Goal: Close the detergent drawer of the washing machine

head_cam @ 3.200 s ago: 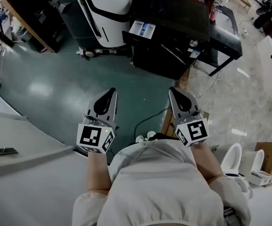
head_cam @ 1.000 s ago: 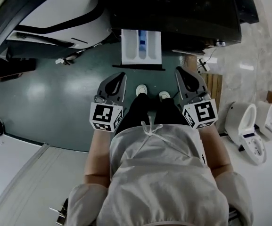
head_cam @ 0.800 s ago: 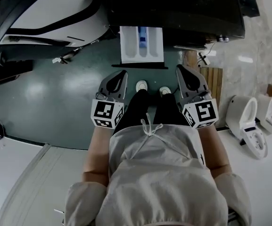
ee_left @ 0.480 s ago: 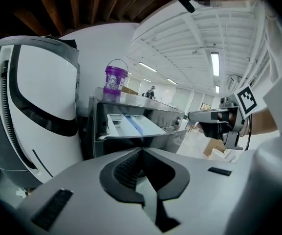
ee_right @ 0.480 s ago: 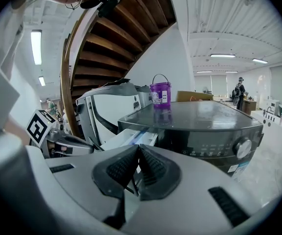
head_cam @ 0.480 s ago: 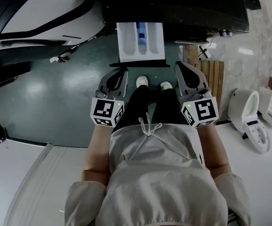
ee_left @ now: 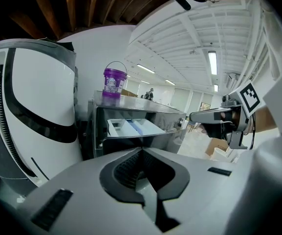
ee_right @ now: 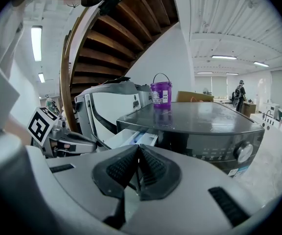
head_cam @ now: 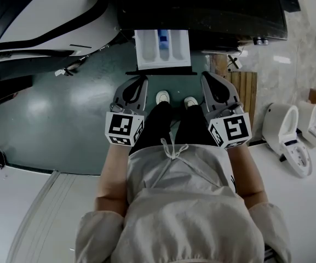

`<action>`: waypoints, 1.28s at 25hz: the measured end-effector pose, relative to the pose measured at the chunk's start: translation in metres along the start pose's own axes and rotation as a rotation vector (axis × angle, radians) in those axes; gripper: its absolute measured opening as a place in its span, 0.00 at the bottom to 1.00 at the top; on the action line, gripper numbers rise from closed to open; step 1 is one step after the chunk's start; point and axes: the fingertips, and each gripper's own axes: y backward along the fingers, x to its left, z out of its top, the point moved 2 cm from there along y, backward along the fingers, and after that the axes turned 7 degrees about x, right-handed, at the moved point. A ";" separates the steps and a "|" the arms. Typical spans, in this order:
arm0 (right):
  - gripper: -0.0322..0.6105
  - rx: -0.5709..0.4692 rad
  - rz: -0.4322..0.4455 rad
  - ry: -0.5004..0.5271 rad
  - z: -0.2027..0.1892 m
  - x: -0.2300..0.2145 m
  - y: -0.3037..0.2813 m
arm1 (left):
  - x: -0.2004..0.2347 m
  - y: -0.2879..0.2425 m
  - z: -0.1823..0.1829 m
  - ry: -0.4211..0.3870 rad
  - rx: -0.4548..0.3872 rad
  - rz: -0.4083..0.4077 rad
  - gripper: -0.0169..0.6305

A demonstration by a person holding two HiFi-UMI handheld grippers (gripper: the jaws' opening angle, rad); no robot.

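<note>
Detergent drawer [head_cam: 162, 49] stands pulled out at the left end of the dark washing machine's [head_cam: 212, 4] front, with left tongs [head_cam: 137, 83] and right tongs [head_cam: 208, 79] near it, not touching, jaws together, empty.

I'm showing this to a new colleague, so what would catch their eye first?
The white detergent drawer stands pulled out from the dark washing machine, straight ahead of the person. The left gripper and the right gripper point toward it, jaws together and empty. A purple bucket sits on the machine's top.
</note>
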 end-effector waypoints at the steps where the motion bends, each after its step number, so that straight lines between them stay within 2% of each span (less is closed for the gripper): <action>1: 0.06 -0.001 -0.002 0.003 0.002 0.000 -0.001 | 0.002 -0.002 0.003 0.001 -0.005 0.002 0.05; 7: 0.06 -0.007 -0.003 0.008 0.009 -0.001 -0.008 | 0.013 -0.015 0.016 -0.010 -0.022 0.013 0.05; 26: 0.06 -0.041 0.025 -0.008 0.038 -0.022 -0.052 | 0.051 -0.064 0.059 0.049 -0.049 0.072 0.05; 32: 0.06 -0.042 0.048 -0.008 0.046 -0.021 -0.064 | 0.061 -0.076 0.068 0.092 -0.045 0.095 0.05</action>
